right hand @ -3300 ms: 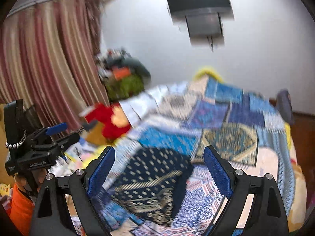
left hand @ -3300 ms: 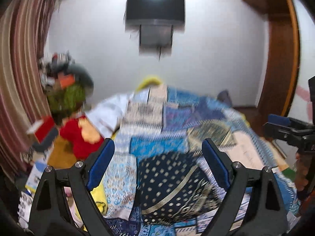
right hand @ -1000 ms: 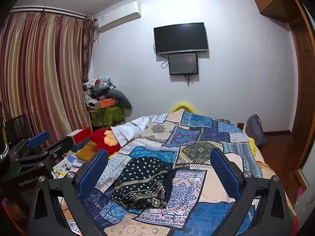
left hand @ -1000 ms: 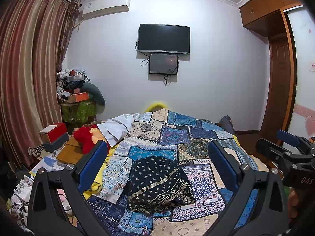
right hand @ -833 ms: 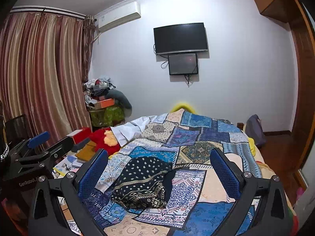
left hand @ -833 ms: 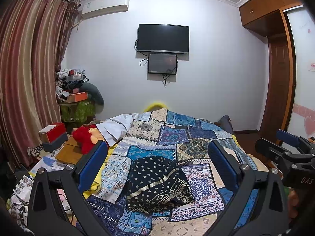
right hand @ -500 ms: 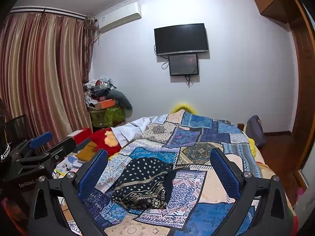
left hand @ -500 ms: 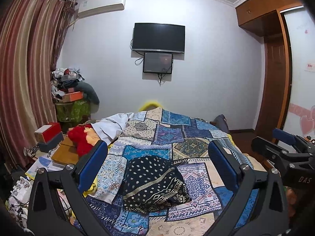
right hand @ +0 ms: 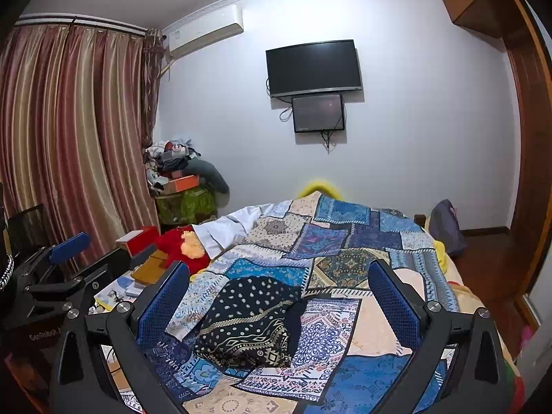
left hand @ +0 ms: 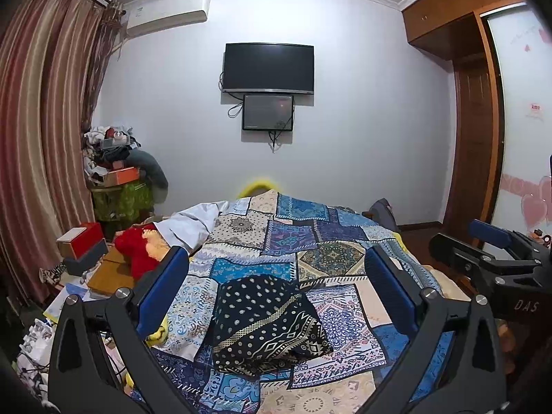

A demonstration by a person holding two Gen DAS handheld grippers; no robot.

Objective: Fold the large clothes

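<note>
The left gripper point(left hand: 276, 296) is held above the near end of a bed, its blue-padded fingers point(left hand: 162, 289) spread wide with nothing between them. The right gripper point(right hand: 279, 303) is held the same way, jaws wide apart and empty; it is also seen at the right edge of the left wrist view. The task's garment, a dark navy cloth with pale dots and a gold patterned border point(left hand: 265, 321), is seen lying folded into a rough block on the patchwork bedspread point(left hand: 310, 238), near the bed's near end and apart from both grippers. A white sheet point(left hand: 193, 224) is bunched at the far left of the bed, beside a red plush toy point(left hand: 134, 252). On the floor at the left, a red box with a white lid point(left hand: 79, 238) is stacked on a dark one; its contents cannot be told. In the corner, an orange box point(left hand: 120, 176) is seen on a green-covered stand, with a heap of clothes piled above it. A television point(left hand: 269, 67) is mounted on the far wall.
</note>
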